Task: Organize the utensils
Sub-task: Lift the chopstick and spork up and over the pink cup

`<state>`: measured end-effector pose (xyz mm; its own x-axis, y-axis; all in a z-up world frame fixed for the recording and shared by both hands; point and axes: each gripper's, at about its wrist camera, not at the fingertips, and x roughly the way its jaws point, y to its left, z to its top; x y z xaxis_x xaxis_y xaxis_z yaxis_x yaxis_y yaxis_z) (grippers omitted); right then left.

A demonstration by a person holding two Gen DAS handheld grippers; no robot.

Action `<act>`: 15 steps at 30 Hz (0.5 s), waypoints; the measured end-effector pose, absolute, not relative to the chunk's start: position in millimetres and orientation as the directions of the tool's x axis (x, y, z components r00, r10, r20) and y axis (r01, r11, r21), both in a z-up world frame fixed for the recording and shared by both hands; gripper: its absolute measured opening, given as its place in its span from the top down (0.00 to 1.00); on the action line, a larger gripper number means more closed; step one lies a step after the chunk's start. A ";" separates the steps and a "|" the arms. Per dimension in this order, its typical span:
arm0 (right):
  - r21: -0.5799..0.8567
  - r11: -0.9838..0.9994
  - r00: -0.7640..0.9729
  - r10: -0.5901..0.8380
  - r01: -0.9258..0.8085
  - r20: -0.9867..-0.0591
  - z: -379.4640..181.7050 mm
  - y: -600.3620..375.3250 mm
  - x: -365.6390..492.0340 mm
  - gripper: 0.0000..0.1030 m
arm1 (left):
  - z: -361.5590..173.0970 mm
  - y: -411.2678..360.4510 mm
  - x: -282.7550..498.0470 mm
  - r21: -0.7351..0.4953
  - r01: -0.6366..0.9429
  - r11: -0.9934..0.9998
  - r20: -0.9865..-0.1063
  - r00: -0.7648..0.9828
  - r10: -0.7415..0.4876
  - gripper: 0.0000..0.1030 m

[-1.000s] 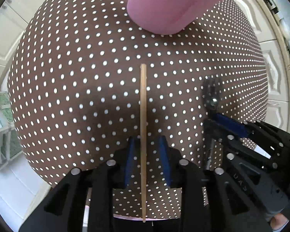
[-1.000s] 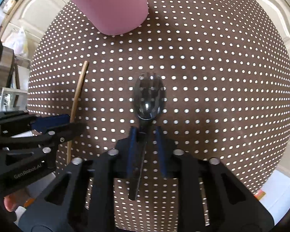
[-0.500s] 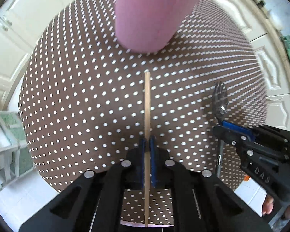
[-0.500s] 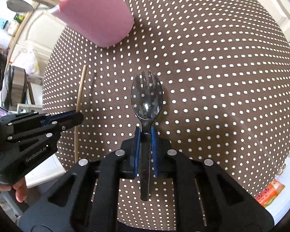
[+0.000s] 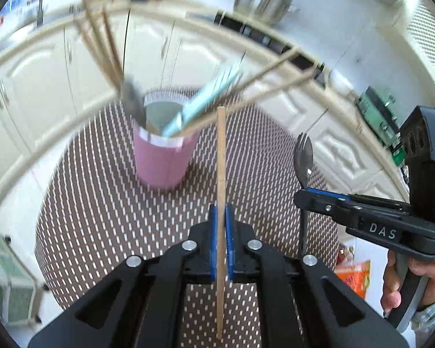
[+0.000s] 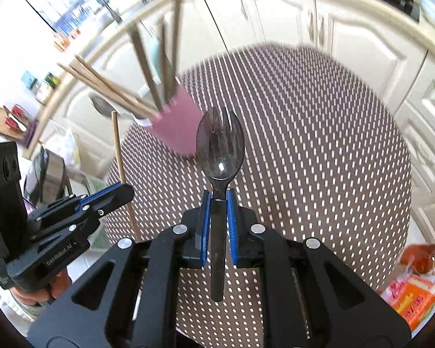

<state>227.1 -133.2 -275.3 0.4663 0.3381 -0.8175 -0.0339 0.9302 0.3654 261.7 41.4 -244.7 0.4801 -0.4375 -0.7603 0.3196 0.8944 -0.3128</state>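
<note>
Left gripper: blue pads clamped on a thin wooden chopstick, above the table.
Right gripper: closed on a glossy black spork.
Cup: pink, round, on the dotted brown cloth, holding utensils.

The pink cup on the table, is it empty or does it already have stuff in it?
Not empty. The pink cup stands upright on the dotted table with several wooden sticks and a pale blue utensil poking out of its top.

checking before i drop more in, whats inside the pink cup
The pink cup already holds several wooden chopsticks, a light blue utensil and a grey spoon-like piece, all leaning out over the rim. Their lower ends and the cup's bottom are hidden by its wall.
</note>
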 end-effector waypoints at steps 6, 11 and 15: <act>0.397 0.914 0.603 0.363 -0.082 -0.710 -227.4 -144.7 223.2 0.89 | -194.4 49.2 247.7 -0.283 0.330 0.901 -0.652 0.623 -0.433 0.95; 0.409 0.904 0.667 0.379 -0.121 -0.641 -192.5 -163.4 239.8 0.89 | -146.8 56.6 242.5 -0.263 0.311 0.913 -0.560 0.721 -0.407 0.95; 0.410 0.896 0.721 0.398 -0.171 -0.568 -164.0 -156.7 252.9 0.89 | -123.7 61.6 242.5 -0.287 0.266 0.920 -0.504 0.775 -0.381 0.95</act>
